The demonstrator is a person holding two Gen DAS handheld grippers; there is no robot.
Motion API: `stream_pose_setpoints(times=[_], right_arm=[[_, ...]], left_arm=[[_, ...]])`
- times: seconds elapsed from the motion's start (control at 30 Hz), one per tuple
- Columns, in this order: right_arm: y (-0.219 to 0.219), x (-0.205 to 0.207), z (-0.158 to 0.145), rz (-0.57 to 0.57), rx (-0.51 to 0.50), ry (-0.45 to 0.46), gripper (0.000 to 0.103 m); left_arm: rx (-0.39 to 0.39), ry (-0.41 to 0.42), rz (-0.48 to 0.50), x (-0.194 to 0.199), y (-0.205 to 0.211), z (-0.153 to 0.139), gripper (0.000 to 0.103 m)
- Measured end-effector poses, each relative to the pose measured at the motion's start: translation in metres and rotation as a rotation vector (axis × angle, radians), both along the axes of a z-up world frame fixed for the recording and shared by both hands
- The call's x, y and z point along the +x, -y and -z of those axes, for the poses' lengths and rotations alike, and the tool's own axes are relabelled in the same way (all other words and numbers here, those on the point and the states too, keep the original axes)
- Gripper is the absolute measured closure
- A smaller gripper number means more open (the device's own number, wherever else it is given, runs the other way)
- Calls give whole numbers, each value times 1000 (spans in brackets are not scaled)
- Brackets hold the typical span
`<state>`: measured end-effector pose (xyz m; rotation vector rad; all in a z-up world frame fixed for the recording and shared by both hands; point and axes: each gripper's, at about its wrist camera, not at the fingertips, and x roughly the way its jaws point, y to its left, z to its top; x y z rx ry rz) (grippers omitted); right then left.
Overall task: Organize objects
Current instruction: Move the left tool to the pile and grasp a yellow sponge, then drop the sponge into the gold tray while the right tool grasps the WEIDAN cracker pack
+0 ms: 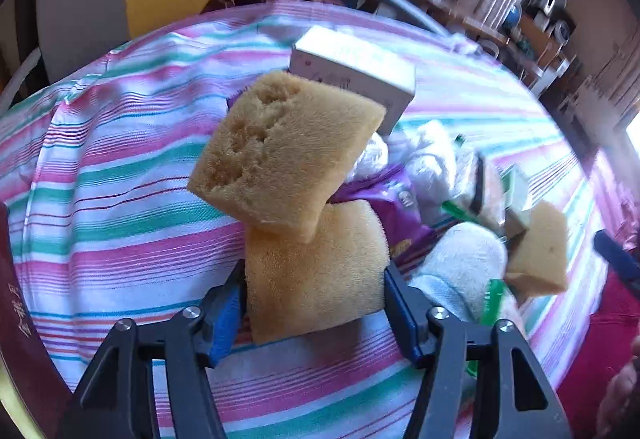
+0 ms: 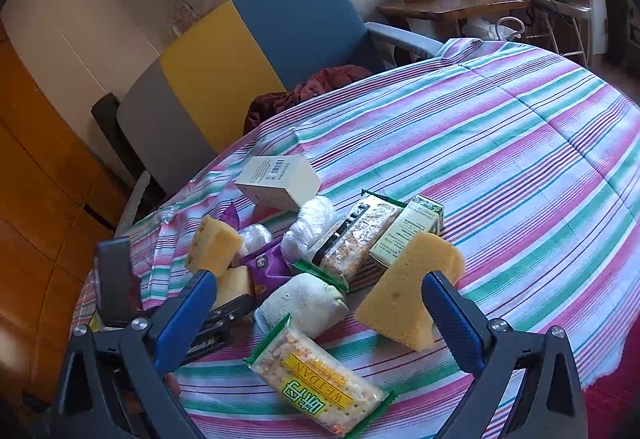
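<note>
I read "WEIDAN" on green-edged cracker packet [image 2: 319,381] (upside down); white box [image 2: 279,181] barcode digits too small.

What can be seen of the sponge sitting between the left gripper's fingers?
The lower sponge is a yellow-tan block of porous, fuzzy foam, lying on the striped cloth between the fingers of the left gripper. Its sides meet both pads. A second, pitted sponge leans tilted on its top edge. A purple packet sits just behind it.
</note>
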<state>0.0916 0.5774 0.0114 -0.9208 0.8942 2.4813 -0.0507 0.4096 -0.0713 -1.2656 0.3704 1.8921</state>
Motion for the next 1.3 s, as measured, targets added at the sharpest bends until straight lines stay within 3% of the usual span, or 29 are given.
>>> stream_pose_setpoints(times=[0.33,0.53,0.7,0.8,1.07,1.17,1.2,1.23,1.3], right_arm=[[20,-18,9,-159,-29,44,0],[45,-35,26,-304,-20,167,1],[71,-42,35,-398,80,294,2],[73,-41,40,-403,131,357,2],[60,-45,59,-381,76,419,3],[64,-45,66,-387,86,449,18],[65,-45,67,-384,101,464,38],[65,-45,69,-380,109,475,48],[68,-44,67,-389,125,465,50]], left_arm=[[70,-57,27,38,64,-24,42],[92,-56,32,59,96,-31,42],[135,-64,24,70,126,-48,43],[168,-73,9,71,139,-56,43],[236,-75,-52,69,179,-74,42],[255,-77,-94,66,197,-79,42],[262,-77,-114,63,205,-81,42],[272,-76,-149,59,218,-83,42],[276,-91,-205,51,239,-87,42]])
